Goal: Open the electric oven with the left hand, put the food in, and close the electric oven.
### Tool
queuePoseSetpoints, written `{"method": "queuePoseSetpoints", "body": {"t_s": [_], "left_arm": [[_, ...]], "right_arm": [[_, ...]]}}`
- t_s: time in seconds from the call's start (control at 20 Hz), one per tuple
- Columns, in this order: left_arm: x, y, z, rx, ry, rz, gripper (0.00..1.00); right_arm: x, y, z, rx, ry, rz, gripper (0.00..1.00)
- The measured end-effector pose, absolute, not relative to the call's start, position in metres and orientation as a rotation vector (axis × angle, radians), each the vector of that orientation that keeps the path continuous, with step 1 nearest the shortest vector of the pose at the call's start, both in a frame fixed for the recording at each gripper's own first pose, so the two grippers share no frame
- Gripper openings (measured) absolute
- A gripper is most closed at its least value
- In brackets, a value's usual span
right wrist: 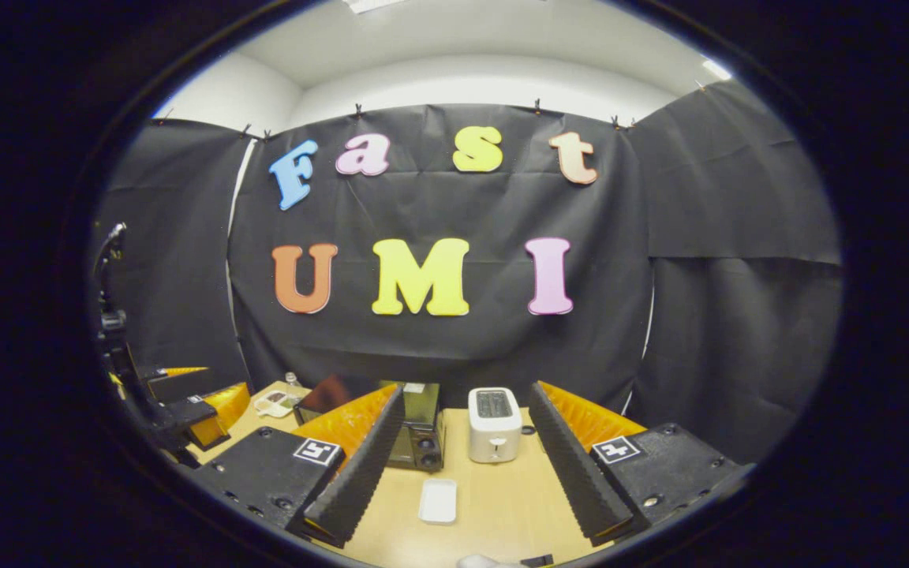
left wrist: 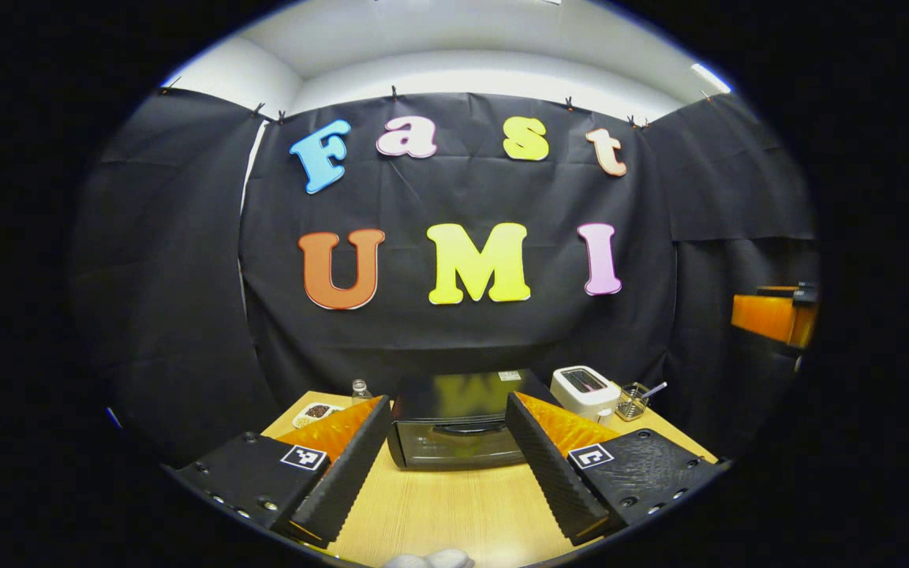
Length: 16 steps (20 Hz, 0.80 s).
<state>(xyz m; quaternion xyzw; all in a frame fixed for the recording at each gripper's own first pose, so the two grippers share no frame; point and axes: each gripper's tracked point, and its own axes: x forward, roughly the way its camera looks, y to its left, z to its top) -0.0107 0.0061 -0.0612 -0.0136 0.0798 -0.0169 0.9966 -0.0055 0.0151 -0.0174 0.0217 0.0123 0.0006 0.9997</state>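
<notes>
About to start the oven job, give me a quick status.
Left gripper open, lined up on the oven, door shut. Right gripper open, holding nothing, toaster ahead. Nothing in the way.

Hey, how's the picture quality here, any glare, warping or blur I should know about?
Left gripper view: strong fisheye bending, the table edge curves; the oven top mirrors the wall; a ceiling light flares at upper right. Right gripper view: same warping; the toaster and white tray are fairly sharp; the edges darken.
</notes>
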Motion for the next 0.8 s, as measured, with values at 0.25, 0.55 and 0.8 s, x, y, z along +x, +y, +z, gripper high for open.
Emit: {"method": "queuePoseSetpoints", "body": {"t_s": [0.25, 0.55, 0.8], "left_arm": [[-0.042, 0.02, -0.019, -0.027, 0.091, -0.013, 0.95], [-0.063, 0.031, -0.013, -0.052, 0.095, 0.007, 0.95], [-0.072, 0.033, -0.009, -0.051, 0.091, 0.0, 0.95]], "right_arm": [[-0.029, 0.031, -0.008, 0.043, 0.003, 0.016, 0.91], [-0.048, 0.042, 0.007, 0.033, -0.029, 0.018, 1.0], [-0.057, 0.047, 0.011, 0.023, -0.036, 0.018, 1.0]]}}
